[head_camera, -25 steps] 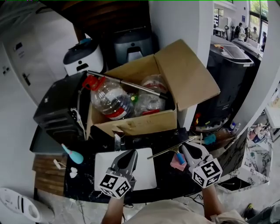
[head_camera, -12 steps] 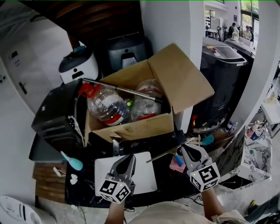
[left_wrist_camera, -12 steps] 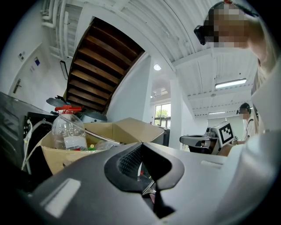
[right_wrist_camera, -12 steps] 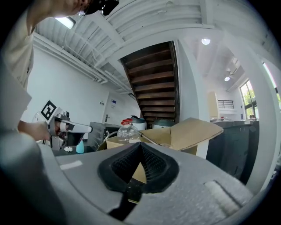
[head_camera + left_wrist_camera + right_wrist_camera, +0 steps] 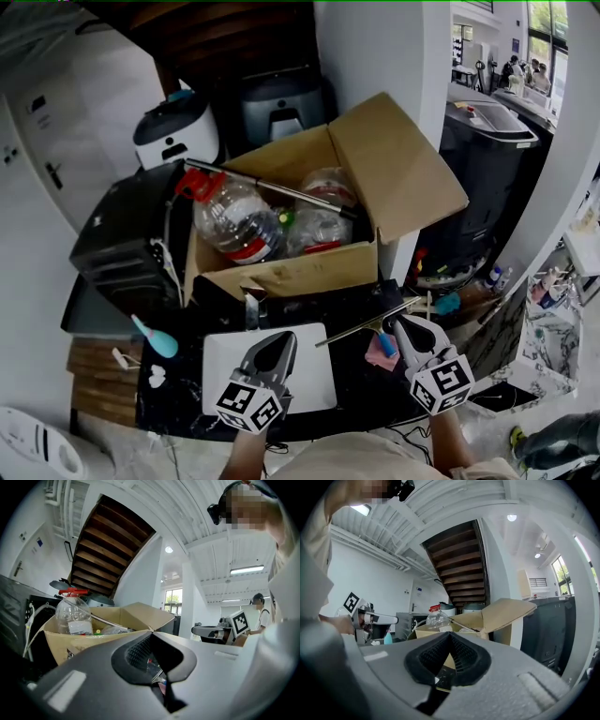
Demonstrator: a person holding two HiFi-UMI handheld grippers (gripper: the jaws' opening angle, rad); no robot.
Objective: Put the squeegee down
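Cardboard box fills mid-frame; below it the black countertop carries the squeegee at lower right, its blue handle over a pink cloth.
Both claws are pinched closed on nothing, the right gripper just beside the handle, the left gripper at lower centre. I judge the squeegee already resting, so I'd draw my right claw straight back, clear of the blade.

The head camera looked steeply down from above onto the dark bench and the cardboard box behind it. The cameras on the left gripper and right gripper sat low and level, close behind their jaws. Both faced that box, which all three views shared.
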